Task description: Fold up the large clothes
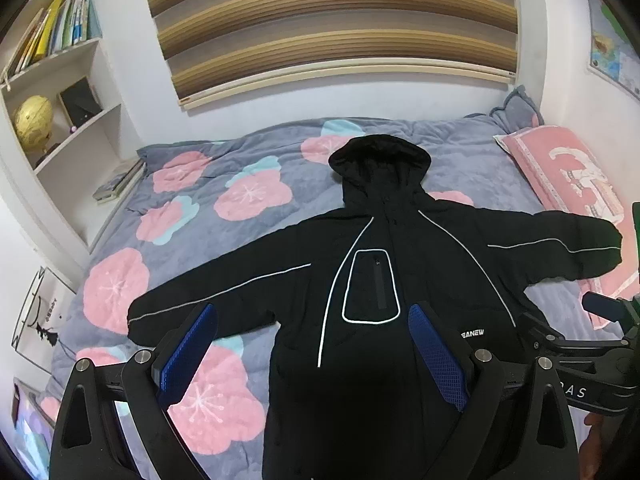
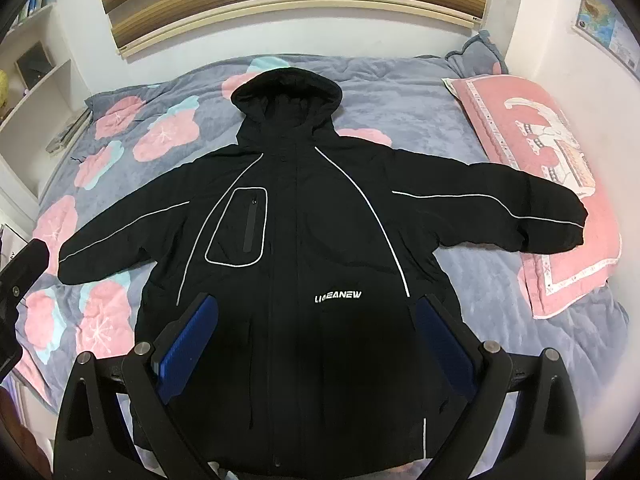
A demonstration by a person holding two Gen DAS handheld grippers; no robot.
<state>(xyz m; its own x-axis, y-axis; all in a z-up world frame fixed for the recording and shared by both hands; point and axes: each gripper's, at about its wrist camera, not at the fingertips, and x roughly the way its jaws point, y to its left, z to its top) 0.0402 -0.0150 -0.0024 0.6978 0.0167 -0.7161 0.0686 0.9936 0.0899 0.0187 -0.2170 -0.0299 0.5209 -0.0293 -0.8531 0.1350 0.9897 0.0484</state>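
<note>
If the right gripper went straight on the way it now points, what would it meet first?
Most likely the black hooded jacket spread on the bed: the open right gripper points at its lower front, near the white lettering. Nothing else shows between, though depth is unclear.

Bed (image 2: 400,120) w/ jacket (image 2: 304,240), pillow (image 2: 532,152)

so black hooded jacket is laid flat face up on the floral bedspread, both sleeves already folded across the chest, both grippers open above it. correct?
Not quite. The black hooded jacket does lie face up on the grey floral bedspread, but its sleeves are spread straight out to the sides, not folded; the right wrist view shows both. The left gripper and right gripper are open, holding nothing.
</note>
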